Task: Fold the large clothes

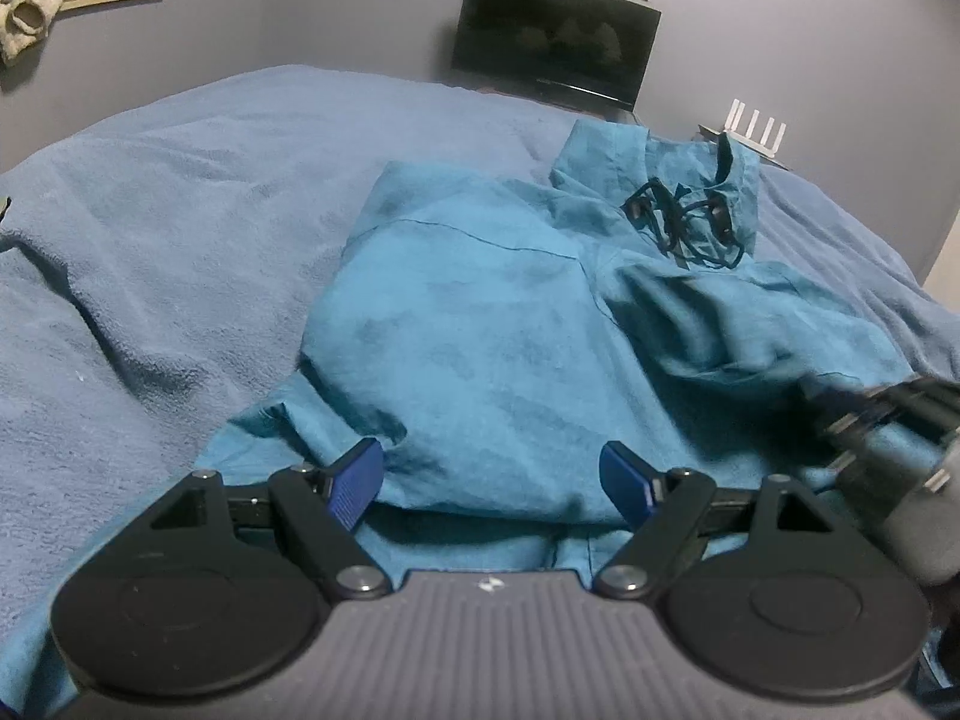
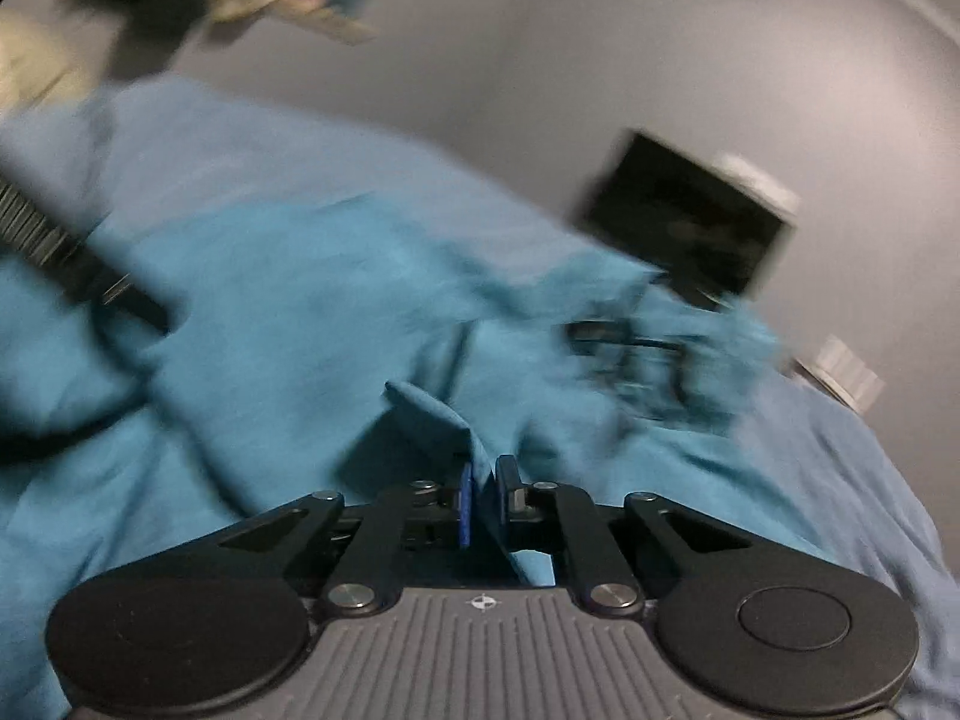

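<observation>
A teal garment (image 1: 480, 330) with a black drawstring (image 1: 678, 222) at its far end lies partly folded on the blue bed cover (image 1: 180, 210). My left gripper (image 1: 492, 474) is open and empty, its blue pads just above the garment's near edge. My right gripper (image 2: 483, 492) is shut on a fold of the teal garment (image 2: 300, 330) and lifts it a little; this view is motion-blurred. The right gripper also shows at the right edge of the left wrist view (image 1: 888, 420). The left gripper shows blurred at the left of the right wrist view (image 2: 72, 264).
A dark monitor (image 1: 555, 39) and a white router (image 1: 753, 126) stand beyond the bed's far edge against the grey wall. A shelf with cloths (image 1: 36, 6) hangs at upper left. The bed cover spreads widely to the garment's left.
</observation>
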Available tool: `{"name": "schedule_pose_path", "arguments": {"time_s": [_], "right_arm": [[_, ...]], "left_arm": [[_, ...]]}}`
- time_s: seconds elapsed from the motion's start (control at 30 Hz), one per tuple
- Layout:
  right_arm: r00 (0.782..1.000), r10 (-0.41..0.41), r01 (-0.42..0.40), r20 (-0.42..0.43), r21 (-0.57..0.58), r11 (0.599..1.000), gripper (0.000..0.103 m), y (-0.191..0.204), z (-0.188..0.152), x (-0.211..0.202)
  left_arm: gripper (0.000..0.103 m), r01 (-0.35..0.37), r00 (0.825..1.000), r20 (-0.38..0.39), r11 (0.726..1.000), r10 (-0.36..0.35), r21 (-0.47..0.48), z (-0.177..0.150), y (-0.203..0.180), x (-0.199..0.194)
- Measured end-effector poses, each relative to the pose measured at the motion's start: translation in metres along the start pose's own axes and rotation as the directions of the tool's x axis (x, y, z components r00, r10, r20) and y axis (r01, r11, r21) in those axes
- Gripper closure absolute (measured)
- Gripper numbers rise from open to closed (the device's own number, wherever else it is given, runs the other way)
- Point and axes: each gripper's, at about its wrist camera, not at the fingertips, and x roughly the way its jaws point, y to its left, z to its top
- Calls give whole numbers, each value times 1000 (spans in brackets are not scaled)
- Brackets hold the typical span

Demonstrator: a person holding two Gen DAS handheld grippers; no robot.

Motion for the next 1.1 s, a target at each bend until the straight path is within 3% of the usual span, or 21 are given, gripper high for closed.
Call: {"name": "schedule_pose_path", "arguments": {"time_s": [0.1, 0.17, 0.23, 0.37, 0.43, 0.47, 0.6, 0.63, 0.67, 0.73, 0.8, 0.9, 1.0, 1.03, 1.1], "right_arm": [[994, -104, 105, -16, 223, 969, 96, -51, -11, -13], [984, -161, 178, -77, 398, 900, 95, -89, -29, -19], [978, -152, 208, -146, 561, 801, 91, -122, -52, -21], [987, -45, 151, -156, 779, 609, 64, -157, -93, -19], [993, -5, 103, -119, 837, 537, 44, -164, -106, -17], [995, 3, 86, -102, 852, 517, 39, -165, -110, -17], [998, 15, 38, -53, 858, 512, 36, -171, -112, -8], [999, 14, 32, -46, 854, 519, 45, -171, -111, -8], [999, 13, 29, -43, 849, 528, 69, -177, -109, 2], [999, 6, 28, -38, 835, 549, 99, -180, -104, 4], [1000, -22, 18, -7, 834, 551, 101, -183, -101, -4], [995, -96, 81, -32, 823, 562, 103, -184, -96, -17], [993, -95, 112, -74, 855, 506, 102, -191, -103, -15], [994, -72, 108, -83, 872, 478, 94, -193, -108, -11], [994, -31, 112, -109, 905, 410, 69, -195, -119, -3]], "left_arm": [[25, 0, 1000, 0, 1000, 0, -1, 0, 0, 0], [25, 0, 1000, -2, 1000, 0, -1, 0, -1, 0], [25, 10, 1000, -6, 1000, -10, 1, 0, -1, 1], [25, 1, 1000, -17, 1000, 0, 23, -1, -5, 3], [25, -3, 1000, -20, 1000, 3, 26, -3, -5, 3], [25, -3, 1000, -20, 1000, 3, 27, -3, -5, 3], [25, -8, 1000, -29, 999, 9, 35, -4, -6, 5], [25, -10, 999, -35, 999, 12, 41, -5, -7, 7], [25, -15, 999, -42, 999, 17, 49, -5, -8, 9], [25, -23, 998, -51, 998, 26, 65, -6, -10, 11], [25, -23, 998, -52, 997, 27, 74, -7, -11, 11], [25, -21, 998, -50, 997, 25, 71, -6, -10, 11], [25, -22, 998, -54, 997, 25, 71, -6, -10, 12], [25, -23, 998, -55, 997, 27, 74, -5, -10, 12], [25, -25, 998, -56, 997, 29, 77, -5, -10, 13]]}}
